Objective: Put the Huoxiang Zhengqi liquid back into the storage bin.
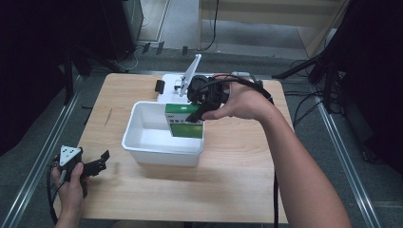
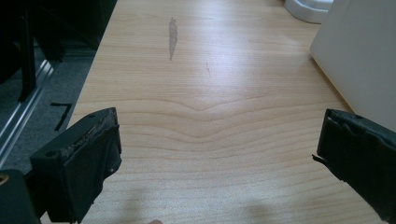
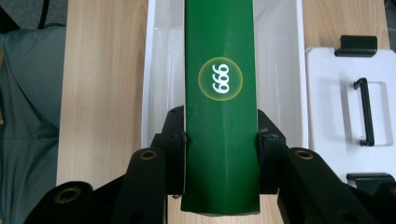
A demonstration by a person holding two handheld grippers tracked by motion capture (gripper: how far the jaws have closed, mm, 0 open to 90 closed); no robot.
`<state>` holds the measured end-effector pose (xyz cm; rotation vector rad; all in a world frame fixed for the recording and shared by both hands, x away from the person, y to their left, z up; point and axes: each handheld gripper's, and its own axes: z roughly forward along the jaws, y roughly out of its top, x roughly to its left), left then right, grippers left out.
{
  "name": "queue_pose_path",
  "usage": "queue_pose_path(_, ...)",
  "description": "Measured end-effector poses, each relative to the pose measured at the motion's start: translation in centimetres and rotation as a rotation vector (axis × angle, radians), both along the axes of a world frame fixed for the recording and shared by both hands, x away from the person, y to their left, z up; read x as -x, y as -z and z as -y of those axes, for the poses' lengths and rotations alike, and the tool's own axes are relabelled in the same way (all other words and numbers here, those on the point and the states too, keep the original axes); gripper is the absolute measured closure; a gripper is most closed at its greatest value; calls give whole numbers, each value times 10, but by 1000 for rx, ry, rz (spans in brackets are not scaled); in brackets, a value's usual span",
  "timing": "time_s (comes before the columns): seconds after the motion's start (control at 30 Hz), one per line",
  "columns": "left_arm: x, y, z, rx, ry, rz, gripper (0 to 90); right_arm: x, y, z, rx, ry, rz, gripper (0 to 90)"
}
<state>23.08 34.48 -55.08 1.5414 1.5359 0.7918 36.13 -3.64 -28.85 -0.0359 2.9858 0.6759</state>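
A green box [image 1: 183, 122] marked "999" [image 3: 220, 116] hangs over the right end of the white bin [image 1: 142, 148], partly lowered into it. My right gripper [image 1: 199, 110] is shut on the box, its jaws clamping both narrow sides [image 3: 220, 135]. In the right gripper view the bin's inner wall [image 3: 280, 70] runs along both sides of the box. My left gripper [image 1: 97, 164] stands open near the table's front left corner, above bare wood [image 2: 210, 140], with nothing between its jaws. The bin's outer wall [image 2: 359, 51] rises at the right of the left gripper view.
A white lid [image 1: 173, 92] with black clips and a handle [image 3: 364, 112] lies behind the bin, one white part propped upright [image 1: 192, 71]. The wooden table [image 1: 237, 166] has free room at its front and right. Metal rails and cables lie on the floor around it.
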Motion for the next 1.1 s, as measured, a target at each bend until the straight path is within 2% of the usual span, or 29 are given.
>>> queue_pose_path(0.2,0,0,0,-1,1,0,2,-1,5,-4,-7,-2,6,648)
queue_pose_path(0.4,0,0,0,2,1,1,2,-5,13,-6,6,4,-15,647)
queue_pose_path(0.77,0,0,0,4,1,2,2,-15,30,-13,58,4,-40,646)
queue_pose_path(1.1,0,0,-1,8,1,3,2,-18,49,-19,81,-7,-42,645)
